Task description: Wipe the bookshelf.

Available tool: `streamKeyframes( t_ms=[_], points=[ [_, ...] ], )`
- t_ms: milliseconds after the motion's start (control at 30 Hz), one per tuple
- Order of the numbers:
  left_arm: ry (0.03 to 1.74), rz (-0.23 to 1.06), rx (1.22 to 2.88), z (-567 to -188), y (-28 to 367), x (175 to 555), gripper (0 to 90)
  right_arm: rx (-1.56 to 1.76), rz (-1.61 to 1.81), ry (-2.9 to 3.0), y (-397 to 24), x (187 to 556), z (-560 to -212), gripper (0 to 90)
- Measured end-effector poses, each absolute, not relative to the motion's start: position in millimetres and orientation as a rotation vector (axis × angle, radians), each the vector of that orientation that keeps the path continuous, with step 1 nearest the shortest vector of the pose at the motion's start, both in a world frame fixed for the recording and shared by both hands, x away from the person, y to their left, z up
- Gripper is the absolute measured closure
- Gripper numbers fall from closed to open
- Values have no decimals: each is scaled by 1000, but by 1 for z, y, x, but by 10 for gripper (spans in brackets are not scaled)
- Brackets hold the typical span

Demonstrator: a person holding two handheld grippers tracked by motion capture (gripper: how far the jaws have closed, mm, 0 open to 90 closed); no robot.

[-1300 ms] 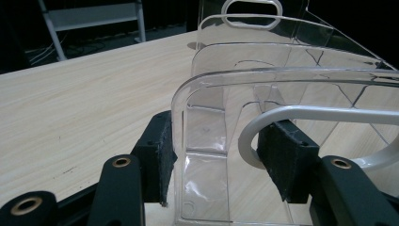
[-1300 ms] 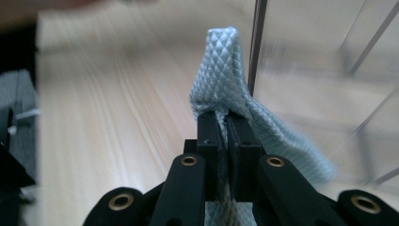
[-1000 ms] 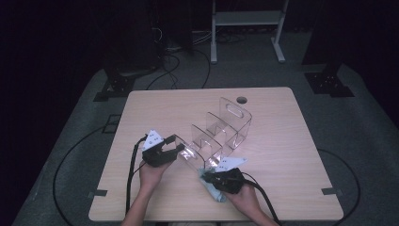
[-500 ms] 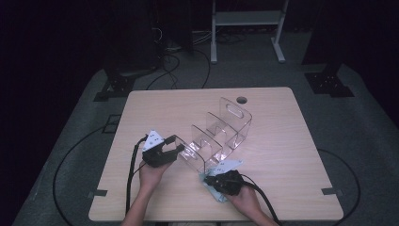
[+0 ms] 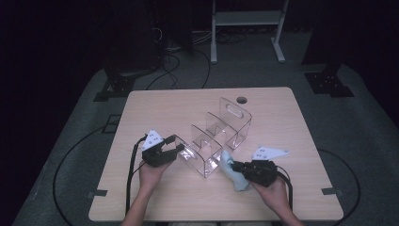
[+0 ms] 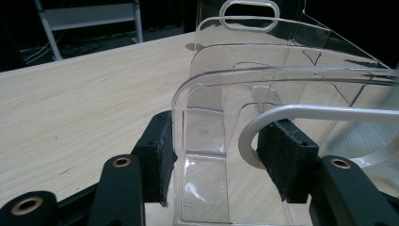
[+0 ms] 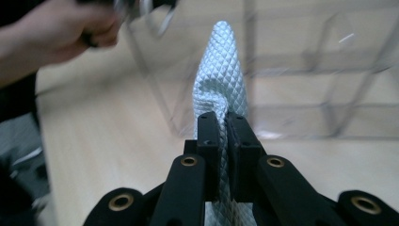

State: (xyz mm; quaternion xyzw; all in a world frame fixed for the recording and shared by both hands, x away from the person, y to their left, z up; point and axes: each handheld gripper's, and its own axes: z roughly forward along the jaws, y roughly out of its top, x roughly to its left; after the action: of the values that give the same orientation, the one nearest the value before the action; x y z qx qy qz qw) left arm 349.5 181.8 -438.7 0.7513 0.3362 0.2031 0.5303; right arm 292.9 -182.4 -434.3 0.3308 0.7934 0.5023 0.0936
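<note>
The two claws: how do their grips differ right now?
The left claw holds the clear plastic divided organizer by its end wall, jaws partly apart. The right claw is shut on the pale blue quilted cloth, jaws nearly together. Both are black and hand-held.

So on the worktop (image 5: 169, 113): one clear acrylic organizer (image 5: 214, 136) with three compartments, one pale blue cloth (image 5: 234, 173), and two grippers, left gripper (image 5: 170, 149) and right gripper (image 5: 236, 166).

organizer (image 5: 221, 141): clear glossy plastic | cloth (image 7: 221, 80): pale, quilted, probably fabric | table (image 5: 179, 108): matt wood
</note>
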Motion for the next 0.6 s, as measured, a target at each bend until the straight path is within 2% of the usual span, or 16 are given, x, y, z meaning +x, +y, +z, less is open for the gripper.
streamKeyframes(
  t_ms=[200,600],
  points=[
    [798,487,1796,-439,182,349,467,916,1388,2281,-170,308,-421,848],
    [794,491,1799,-439,181,349,468,953,1278,2385,-141,322,-471,845]
  ],
)
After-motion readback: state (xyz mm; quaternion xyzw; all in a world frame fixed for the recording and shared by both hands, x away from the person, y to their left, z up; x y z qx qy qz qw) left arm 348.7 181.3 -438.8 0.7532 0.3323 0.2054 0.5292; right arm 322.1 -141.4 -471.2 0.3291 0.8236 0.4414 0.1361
